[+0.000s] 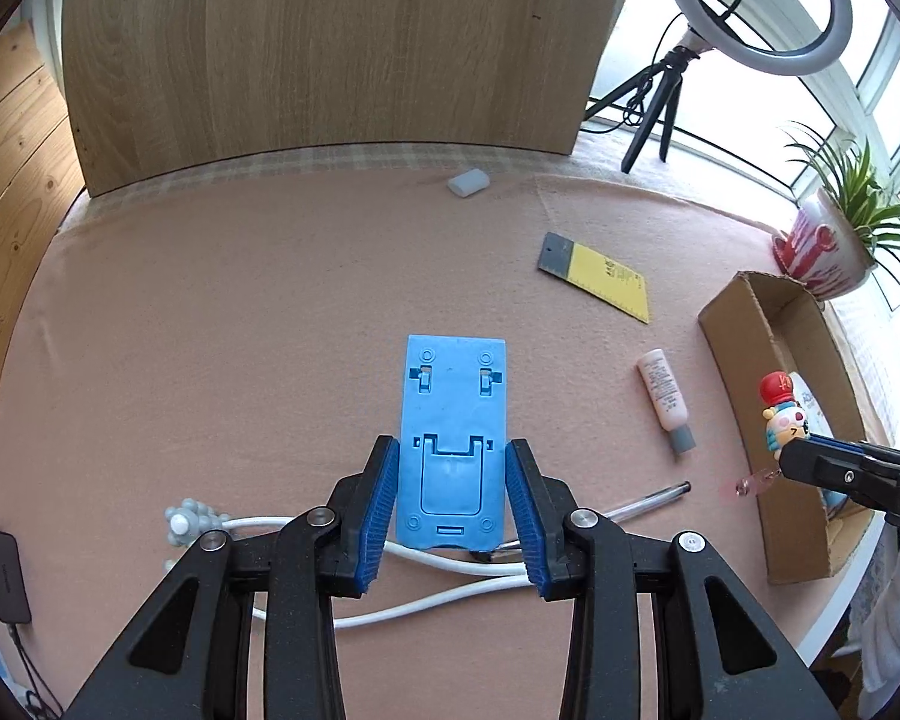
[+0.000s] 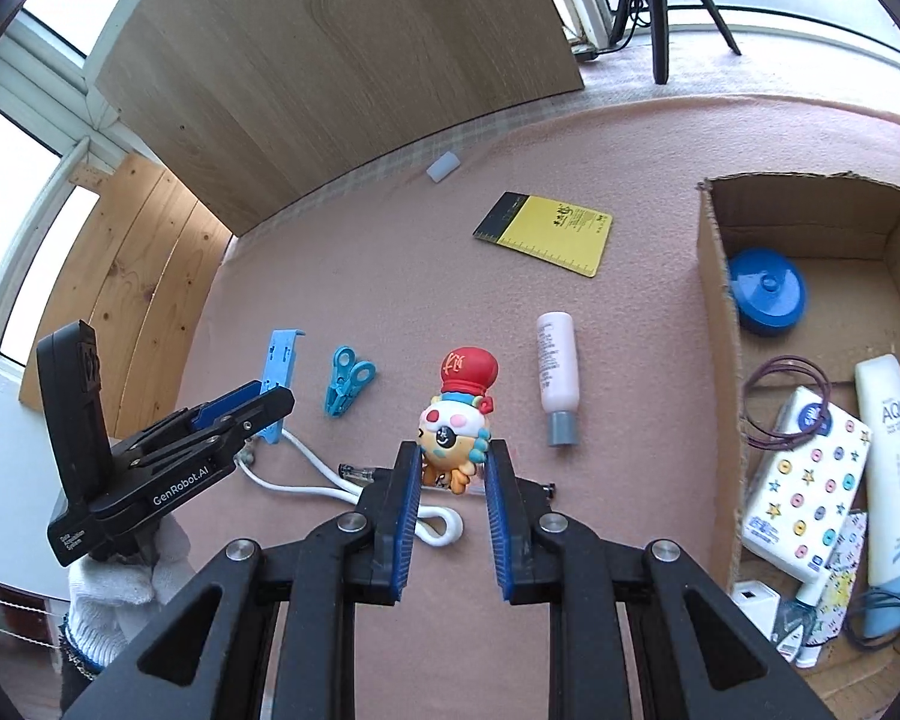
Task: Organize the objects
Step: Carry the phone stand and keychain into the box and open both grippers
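Note:
My left gripper is shut on a light blue plastic phone stand, held above the pink cloth; it also shows in the right wrist view. My right gripper is shut on a cartoon figurine with a red hat, held above the cloth; the figurine also shows in the left wrist view next to the cardboard box. The box holds a blue round lid, a patterned pack, a sunscreen tube and other items.
On the cloth lie a pink bottle, a yellow card, a blue clip, a white cable, a pen and a small white block. A wooden board stands behind. A potted plant is at right.

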`<state>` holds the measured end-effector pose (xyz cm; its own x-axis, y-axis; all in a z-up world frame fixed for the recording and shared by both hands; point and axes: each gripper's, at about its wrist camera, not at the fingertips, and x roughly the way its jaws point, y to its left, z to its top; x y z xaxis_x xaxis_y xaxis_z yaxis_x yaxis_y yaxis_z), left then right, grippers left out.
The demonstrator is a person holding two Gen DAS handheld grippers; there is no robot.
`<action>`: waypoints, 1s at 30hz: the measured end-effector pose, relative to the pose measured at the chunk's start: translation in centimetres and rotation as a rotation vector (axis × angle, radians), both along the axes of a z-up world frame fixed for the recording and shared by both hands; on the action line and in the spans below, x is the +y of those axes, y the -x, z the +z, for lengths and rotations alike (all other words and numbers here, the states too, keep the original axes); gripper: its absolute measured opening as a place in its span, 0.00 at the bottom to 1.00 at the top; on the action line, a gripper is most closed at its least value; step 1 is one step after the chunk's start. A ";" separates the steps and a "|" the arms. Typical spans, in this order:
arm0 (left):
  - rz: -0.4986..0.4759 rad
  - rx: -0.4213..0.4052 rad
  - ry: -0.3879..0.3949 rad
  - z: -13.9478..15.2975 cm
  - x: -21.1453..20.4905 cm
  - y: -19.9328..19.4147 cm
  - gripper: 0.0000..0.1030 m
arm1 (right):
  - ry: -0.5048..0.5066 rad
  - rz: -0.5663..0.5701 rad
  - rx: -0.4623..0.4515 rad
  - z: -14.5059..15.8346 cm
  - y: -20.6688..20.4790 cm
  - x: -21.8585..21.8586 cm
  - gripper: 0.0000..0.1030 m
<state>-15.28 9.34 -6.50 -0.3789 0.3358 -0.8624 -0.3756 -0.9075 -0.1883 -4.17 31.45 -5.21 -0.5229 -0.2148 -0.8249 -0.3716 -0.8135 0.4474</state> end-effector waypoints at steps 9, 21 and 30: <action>-0.138 0.026 -0.044 1.8 8.4 -2.9 0.38 | -0.050 -0.100 0.006 1.5 -6.5 3.3 0.19; -0.329 0.032 -0.070 2.7 20.0 -7.1 0.38 | -0.085 -0.213 -0.006 1.3 -12.9 7.0 0.19; -0.402 0.019 -0.056 1.8 25.1 -8.9 0.38 | -0.081 -0.245 -0.019 0.7 -15.3 8.3 0.19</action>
<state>-6.38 34.48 -4.74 -0.2232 0.5064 -0.8329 -0.7024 -0.6760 -0.2227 11.15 39.71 -4.50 -0.5358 -0.0163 -0.8442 -0.5693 -0.7314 0.3754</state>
